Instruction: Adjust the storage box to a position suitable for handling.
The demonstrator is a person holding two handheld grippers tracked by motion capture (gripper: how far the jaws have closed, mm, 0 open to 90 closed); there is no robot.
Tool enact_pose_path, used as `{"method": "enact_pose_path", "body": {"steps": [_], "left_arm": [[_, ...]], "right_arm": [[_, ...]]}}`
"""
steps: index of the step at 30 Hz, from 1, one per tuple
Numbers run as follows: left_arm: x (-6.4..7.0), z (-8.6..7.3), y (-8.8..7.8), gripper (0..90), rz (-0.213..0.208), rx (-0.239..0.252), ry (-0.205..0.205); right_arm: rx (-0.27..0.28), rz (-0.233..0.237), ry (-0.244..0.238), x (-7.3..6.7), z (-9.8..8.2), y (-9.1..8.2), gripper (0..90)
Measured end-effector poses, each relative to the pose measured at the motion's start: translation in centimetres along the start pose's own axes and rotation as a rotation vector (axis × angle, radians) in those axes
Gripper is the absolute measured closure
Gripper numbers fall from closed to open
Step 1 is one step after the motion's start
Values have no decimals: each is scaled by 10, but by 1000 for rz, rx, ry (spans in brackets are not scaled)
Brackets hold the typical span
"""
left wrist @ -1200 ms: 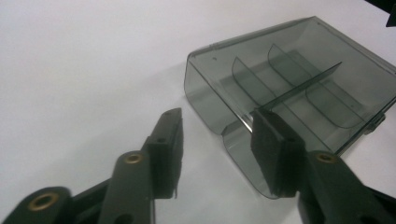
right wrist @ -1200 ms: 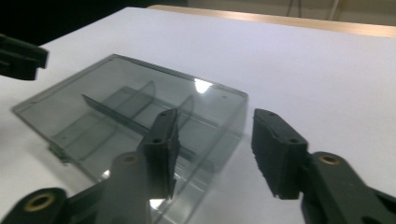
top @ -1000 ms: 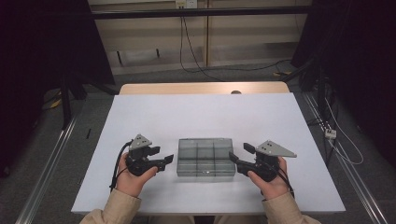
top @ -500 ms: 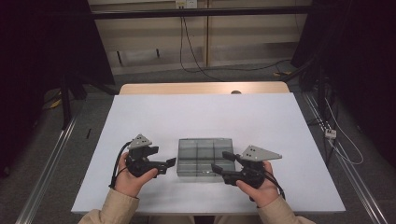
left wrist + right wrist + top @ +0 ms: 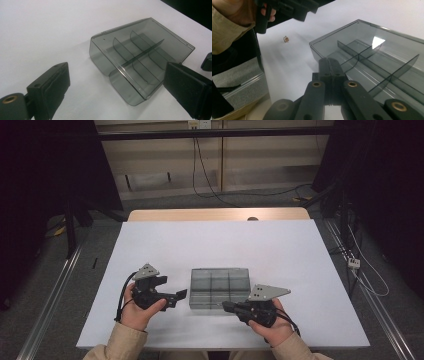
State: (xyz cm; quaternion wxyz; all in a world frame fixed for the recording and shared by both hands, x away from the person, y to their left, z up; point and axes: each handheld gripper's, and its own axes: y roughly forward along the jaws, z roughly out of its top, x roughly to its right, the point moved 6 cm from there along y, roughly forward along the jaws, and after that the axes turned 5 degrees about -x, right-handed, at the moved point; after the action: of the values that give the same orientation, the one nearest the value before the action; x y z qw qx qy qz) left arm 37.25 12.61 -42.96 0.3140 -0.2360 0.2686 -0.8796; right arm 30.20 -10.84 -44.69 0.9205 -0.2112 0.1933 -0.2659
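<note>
Left gripper (image 5: 176, 296) just beside the smoky plastic box (image 5: 218, 287) on the white table (image 5: 215, 245) from above, jaws parted and aimed at the box's left end; right gripper (image 5: 231, 307) lower down, tips at the box's near edge, the nearer of the two. Box near the table's front middle, long axis running left to right between both hands. Along the left gripper (image 5: 120, 87): jaws wide apart, box (image 5: 140, 57) straight ahead with dividers visible, not touched. Along the right gripper (image 5: 331, 67): jaws pressed together on nothing, tips at the box (image 5: 372, 57) wall, a small brownish speck (image 5: 285, 39) on the table beyond.
</note>
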Motion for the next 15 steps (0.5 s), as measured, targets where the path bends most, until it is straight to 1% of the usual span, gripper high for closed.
{"method": "enact_pose_path", "body": {"steps": [2,4,8,9,12,13,15], "left_arm": [[0,0,0,70,-2,1,1],[0,0,-1,70,-5,2,3],[0,1,-2,70,-3,5,7],[-1,1,-2,70,-3,5,9],[-1,0,-2,70,-4,3,3],[-1,0,-3,70,-4,2,5],[-1,1,-3,70,-5,3,5]], "right_arm": [[-16,1,4,0,-3,3,900],[-44,4,-10,0,-7,5,900],[-79,16,-18,-3,-14,10,900],[-92,15,-29,-3,-16,11,900],[-119,-2,-32,0,-21,16,900],[-138,-13,-42,2,-24,18,900],[-161,-25,-40,6,-27,21,900]]}}
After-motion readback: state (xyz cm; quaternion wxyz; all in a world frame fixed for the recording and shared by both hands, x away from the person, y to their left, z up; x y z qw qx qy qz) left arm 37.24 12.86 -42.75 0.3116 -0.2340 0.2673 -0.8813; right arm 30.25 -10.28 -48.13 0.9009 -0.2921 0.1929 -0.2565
